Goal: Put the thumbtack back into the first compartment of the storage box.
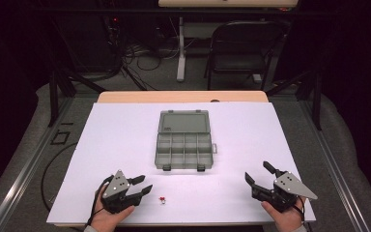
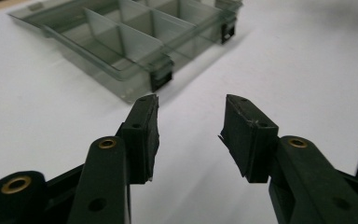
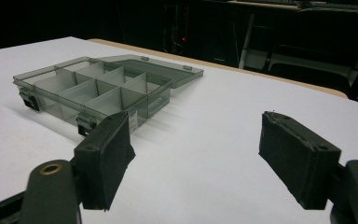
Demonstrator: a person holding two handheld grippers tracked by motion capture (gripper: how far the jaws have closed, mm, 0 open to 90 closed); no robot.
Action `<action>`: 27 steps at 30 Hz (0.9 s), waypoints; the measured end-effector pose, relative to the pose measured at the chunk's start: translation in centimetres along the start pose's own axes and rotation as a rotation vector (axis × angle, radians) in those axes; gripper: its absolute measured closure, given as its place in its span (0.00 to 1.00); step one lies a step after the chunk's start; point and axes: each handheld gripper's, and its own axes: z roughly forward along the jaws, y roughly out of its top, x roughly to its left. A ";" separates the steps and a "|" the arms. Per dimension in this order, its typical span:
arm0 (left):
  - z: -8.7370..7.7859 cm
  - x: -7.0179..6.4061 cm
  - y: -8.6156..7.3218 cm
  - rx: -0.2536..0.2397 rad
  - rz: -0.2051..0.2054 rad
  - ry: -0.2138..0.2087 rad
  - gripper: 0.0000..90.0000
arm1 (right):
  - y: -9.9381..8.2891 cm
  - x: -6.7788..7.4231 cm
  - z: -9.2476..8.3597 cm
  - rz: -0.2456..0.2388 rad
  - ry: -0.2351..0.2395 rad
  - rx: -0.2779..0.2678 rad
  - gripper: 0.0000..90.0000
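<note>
A smoky grey compartment box point(image 1: 183, 152) lies open in the middle of the white table cover point(image 1: 251, 125), its lid point(image 1: 183, 121) folded flat toward the far side. A tiny red and white piece point(image 1: 162, 199) rests near the front edge, just right of my left gripper point(image 1: 146, 183). That gripper is open with nothing between its jaws. In the left gripper view, the left gripper point(image 2: 191, 100) points at the box's point(image 2: 121, 37) latched front corner. My right gripper point(image 1: 256, 170) stands open at the front right. In the right gripper view, the right gripper point(image 3: 193, 121) faces the box point(image 3: 98, 88).
A wooden tabletop edge point(image 1: 183, 96) shows beyond the cover. Behind the table stand a black chair point(image 1: 244, 48) and a white desk leg point(image 1: 180, 48) among floor cables. A black cable point(image 1: 48, 169) loops on the floor at the left.
</note>
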 end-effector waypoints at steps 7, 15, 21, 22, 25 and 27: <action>0.4 -0.4 0.0 0.027 -0.024 -0.064 0.72 | -0.1 -0.1 0.1 0.005 0.004 0.010 0.27; 1.1 -1.1 0.0 0.089 -0.034 -0.132 0.83 | -0.1 -0.1 0.3 0.017 0.004 0.022 0.27; 1.6 -1.7 0.2 0.096 -0.020 -0.155 0.84 | -0.2 -0.1 0.4 0.017 0.004 0.025 0.27; 2.0 -2.0 0.4 0.093 -0.023 -0.170 0.84 | -0.2 -0.2 0.4 0.017 0.004 0.025 0.27; 2.4 -2.4 0.7 0.100 -0.017 -0.186 0.84 | -0.2 -0.2 0.4 0.023 0.003 0.027 0.27; 2.9 -2.8 0.8 0.111 -0.001 -0.190 0.84 | -0.2 -0.2 0.4 0.025 0.004 0.026 0.27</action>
